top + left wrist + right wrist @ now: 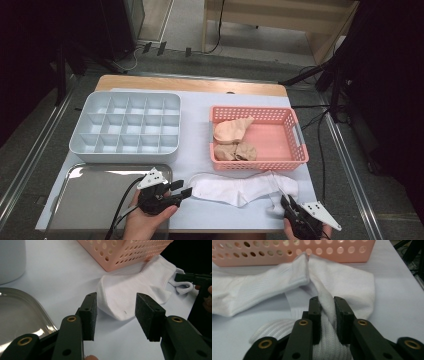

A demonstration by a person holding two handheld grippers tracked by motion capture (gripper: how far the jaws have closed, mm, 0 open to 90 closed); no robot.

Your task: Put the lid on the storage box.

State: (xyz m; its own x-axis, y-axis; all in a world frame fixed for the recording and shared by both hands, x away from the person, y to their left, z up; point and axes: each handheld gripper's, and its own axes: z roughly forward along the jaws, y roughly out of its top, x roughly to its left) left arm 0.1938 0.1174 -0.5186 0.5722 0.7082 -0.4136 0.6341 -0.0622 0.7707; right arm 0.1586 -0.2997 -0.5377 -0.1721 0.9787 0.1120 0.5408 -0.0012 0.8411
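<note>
**Figure: Two-gripper handling of a white sock at the near edge of the counter**

My right gripper (pixel 327 317) is clamped on a bunched fold of the white sock (pixel 240 189); in the right gripper view the ribbed fabric is squeezed between the two black pads and bulges out below them. I hold it at the cuff end, so that this end is pinned while the rest of the sock lies slack on the pale cloth (pixel 200 150) covering the counter. The sock stretches leftward from that grip, just in front of the pink basket (pixel 300 142), with its toe end pointing toward my other hand.

My left gripper (pixel 116 315) stands wide apart, holding nothing. In the left gripper view its pads frame the sock's rounded toe end, which lies a little beyond them, not yet touched. I judge this alignment to be deliberate: with the jaws spread and aimed at the free end, one short advance would let me take it, so the sock could be held at both ends for stretching or folding.

The basket holds beige socks (pixel 234 141), bunched against its left wall. The grey divided tray (pixel 126 127) sits at the far left with every visible compartment bare, and the metal tray (pixel 90 200) lies just beside my left hand (pixel 145 220), likewise bare. Either may be meant as the destination; I cannot tell which.
</note>
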